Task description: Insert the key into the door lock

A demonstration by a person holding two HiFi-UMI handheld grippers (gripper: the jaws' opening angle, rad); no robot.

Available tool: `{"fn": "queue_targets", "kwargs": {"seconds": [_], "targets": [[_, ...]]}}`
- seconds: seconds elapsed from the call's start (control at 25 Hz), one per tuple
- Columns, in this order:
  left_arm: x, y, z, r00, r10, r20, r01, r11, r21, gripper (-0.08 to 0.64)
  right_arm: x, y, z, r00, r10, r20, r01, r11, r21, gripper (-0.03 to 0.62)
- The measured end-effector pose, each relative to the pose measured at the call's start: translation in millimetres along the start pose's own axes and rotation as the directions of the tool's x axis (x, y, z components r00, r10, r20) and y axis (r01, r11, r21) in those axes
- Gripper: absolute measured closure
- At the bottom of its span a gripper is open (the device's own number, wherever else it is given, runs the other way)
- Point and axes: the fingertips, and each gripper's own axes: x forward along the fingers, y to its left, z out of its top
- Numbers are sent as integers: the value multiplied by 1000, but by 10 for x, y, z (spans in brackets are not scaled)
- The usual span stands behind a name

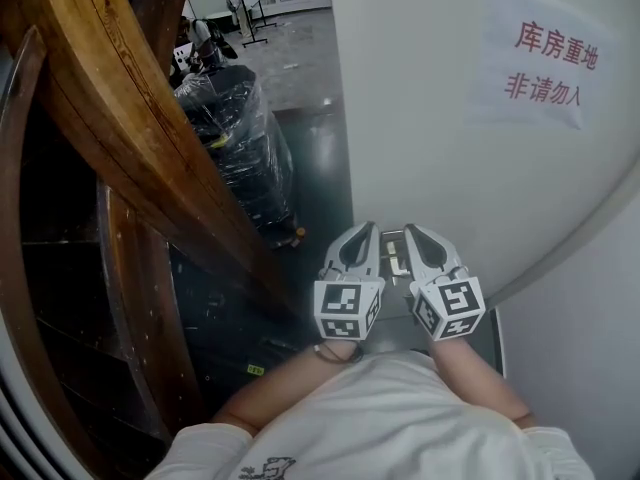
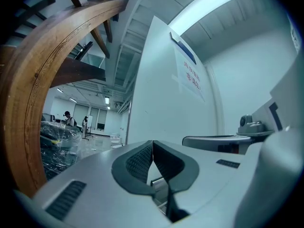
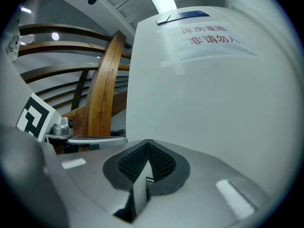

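The white door (image 1: pixel 450 168) stands straight ahead. Its silver lever handle (image 1: pixel 397 256) lies between my two grippers. My left gripper (image 1: pixel 367 228) is just left of the handle, its jaws shut with nothing showing between the pads. In the left gripper view the handle (image 2: pixel 218 140) and a small round lock knob (image 2: pixel 249 123) sit to the right of the shut gripper (image 2: pixel 152 144). My right gripper (image 1: pixel 412 230) is just right of the handle. In the right gripper view the pads of that gripper (image 3: pixel 148 145) meet at the tip, and the handle (image 3: pixel 95 139) lies to its left. I can make out no key in any view.
A paper sign with red characters (image 1: pixel 545 63) hangs on the door. A big curved wooden frame (image 1: pixel 110 118) crowds the left side. Behind it stands a stack wrapped in black plastic (image 1: pixel 235 138). People (image 2: pixel 68 119) stand far off in the hall.
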Motion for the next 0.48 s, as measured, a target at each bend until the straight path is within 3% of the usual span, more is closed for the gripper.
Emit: {"fn": "queue_targets", "kwargs": {"seconds": [0.48], "targets": [[-2, 20, 12, 1000, -21, 5, 21, 1000, 3, 554, 51, 78, 11, 1000, 3, 0, -3, 1000, -15, 591]]}}
